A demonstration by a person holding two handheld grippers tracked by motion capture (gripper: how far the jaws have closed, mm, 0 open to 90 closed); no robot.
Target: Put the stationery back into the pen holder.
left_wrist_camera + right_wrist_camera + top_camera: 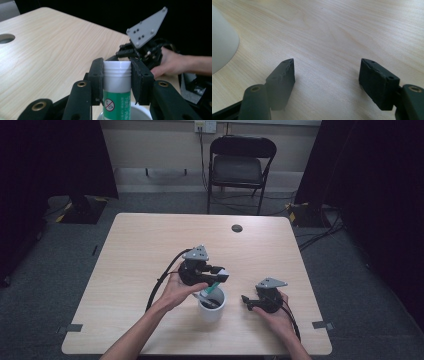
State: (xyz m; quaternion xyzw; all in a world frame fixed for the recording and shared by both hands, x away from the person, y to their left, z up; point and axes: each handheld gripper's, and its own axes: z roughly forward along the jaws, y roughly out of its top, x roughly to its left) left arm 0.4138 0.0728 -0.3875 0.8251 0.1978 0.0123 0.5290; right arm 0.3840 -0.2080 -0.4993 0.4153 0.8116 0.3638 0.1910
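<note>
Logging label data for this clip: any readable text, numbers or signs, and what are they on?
Round prohibition sign, a circle with a slash over a small figure: on the green label of the white-capped tube held in the left gripper above the white cup.
White print beside that sign on the same label: too small and blurred to read.
No other text is readable on the table, the chair or the right gripper.

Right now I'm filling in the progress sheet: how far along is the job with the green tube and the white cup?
Done: the left hand-held gripper is clamped on the white cap end of the green tube, right over the white cup. In hand: the tube leans in the cup's mouth. Whether it is going in or coming out, I cannot tell. Left: finishing that move. The right hand-held gripper rests open on the table.
</note>
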